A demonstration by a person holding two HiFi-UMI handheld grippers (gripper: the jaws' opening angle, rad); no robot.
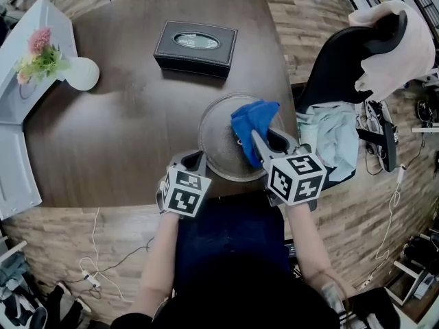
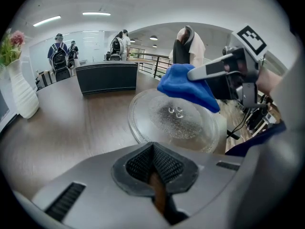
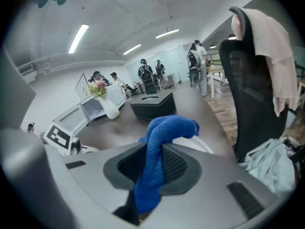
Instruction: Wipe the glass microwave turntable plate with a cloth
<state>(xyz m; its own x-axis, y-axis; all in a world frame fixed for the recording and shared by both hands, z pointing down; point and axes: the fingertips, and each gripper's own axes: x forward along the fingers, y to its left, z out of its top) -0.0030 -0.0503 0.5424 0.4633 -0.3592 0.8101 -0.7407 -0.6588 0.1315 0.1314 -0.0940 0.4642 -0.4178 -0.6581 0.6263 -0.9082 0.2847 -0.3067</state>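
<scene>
My right claw pinches the blue cloth, glass turntable plate directly beneath; left claw is closed, empty.

"What is hidden?"
"The blue cloth covers part of the plate, right under the right claw's tip."
"Anything else?"
"The people far beyond the left claw are too tiny to tell."

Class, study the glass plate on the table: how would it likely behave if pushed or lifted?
The glass plate looks rigid and probably breakable, being clear glass. Lying flat on the smooth table, it would likely slide rather than tip. Its low rim probably offers little to grip.
</scene>
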